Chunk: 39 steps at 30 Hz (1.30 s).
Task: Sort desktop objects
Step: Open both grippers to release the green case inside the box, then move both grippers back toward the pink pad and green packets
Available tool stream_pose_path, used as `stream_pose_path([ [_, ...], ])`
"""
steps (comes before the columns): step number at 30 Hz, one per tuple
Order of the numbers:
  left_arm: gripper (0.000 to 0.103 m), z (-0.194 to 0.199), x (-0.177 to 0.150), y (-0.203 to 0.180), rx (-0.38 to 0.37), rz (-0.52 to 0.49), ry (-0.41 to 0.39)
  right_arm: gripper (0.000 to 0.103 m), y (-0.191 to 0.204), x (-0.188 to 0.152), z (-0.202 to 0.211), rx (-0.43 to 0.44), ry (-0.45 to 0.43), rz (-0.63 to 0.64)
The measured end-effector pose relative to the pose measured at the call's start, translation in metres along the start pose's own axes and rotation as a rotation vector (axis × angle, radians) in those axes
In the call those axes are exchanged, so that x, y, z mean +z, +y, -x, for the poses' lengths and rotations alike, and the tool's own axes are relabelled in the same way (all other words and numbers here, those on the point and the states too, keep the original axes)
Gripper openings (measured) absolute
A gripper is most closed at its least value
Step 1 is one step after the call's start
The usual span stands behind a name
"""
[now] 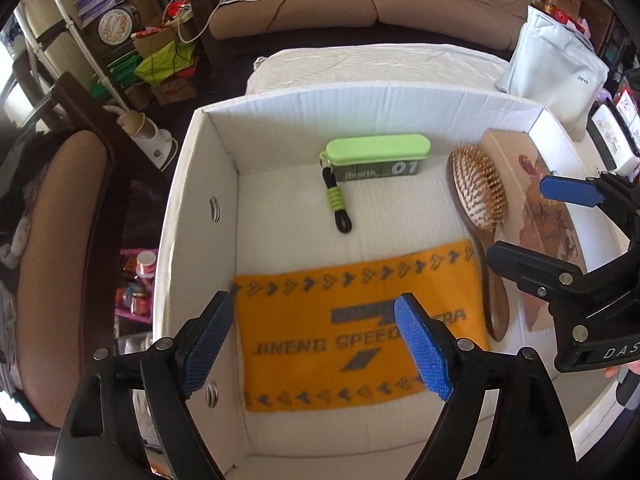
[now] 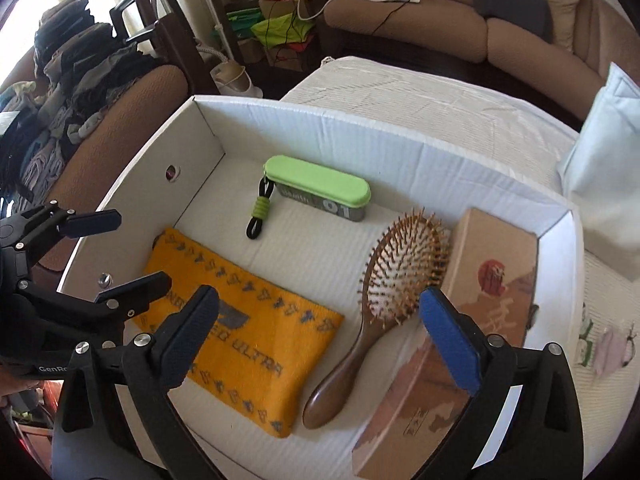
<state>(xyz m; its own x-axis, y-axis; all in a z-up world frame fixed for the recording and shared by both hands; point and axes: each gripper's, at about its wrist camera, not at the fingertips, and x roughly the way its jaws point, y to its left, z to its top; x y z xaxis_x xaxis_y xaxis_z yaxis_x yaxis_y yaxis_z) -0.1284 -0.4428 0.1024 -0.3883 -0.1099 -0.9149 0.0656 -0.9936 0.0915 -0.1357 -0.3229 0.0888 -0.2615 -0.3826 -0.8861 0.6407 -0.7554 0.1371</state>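
A white box (image 1: 208,168) (image 2: 360,132) holds four things. An orange cloth pouch (image 1: 360,320) (image 2: 256,332) lies flat at the front left. A green case with a strap (image 1: 376,158) (image 2: 320,190) lies at the back. A wooden hairbrush (image 1: 480,208) (image 2: 400,276) lies bristles up, next to a brown cardboard carton (image 1: 532,200) (image 2: 480,300) at the right wall. My left gripper (image 1: 316,344) hangs open and empty above the pouch; it also shows in the right wrist view (image 2: 124,248). My right gripper (image 2: 320,340) hangs open and empty above the pouch edge and brush handle.
The box stands on a white quilted tabletop (image 1: 380,64) (image 2: 440,96). A pale blue bag (image 1: 560,68) (image 2: 608,184) sits at the back right. A brown chair (image 1: 60,240) stands left of the box. A sofa (image 1: 360,4) and clutter lie beyond.
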Motion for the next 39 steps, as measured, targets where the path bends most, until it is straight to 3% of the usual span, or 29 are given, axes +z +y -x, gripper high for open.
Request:
stream_pose_path([
  [2,0.095,0.006,-0.014,-0.001,0.018,0.01,-0.001,0.101,0.003,-0.011,0.005,0.003,0.004,-0.022],
  [18,0.096,0.078,-0.095,0.006,0.042,0.16,-0.048,0.103,0.03,-0.074,0.085,-0.031,-0.078,-0.018],
  [22,0.096,0.1,-0.113,0.001,0.06,0.2,-0.09,0.103,0.036,-0.086,0.104,-0.025,-0.112,-0.031],
  [27,0.096,0.122,-0.141,-0.008,0.098,0.27,-0.204,0.103,0.049,-0.111,0.12,-0.046,-0.187,-0.025],
  [39,0.096,0.163,-0.195,-0.044,0.138,0.286,-0.267,0.103,0.044,-0.177,0.162,-0.058,-0.222,-0.025],
])
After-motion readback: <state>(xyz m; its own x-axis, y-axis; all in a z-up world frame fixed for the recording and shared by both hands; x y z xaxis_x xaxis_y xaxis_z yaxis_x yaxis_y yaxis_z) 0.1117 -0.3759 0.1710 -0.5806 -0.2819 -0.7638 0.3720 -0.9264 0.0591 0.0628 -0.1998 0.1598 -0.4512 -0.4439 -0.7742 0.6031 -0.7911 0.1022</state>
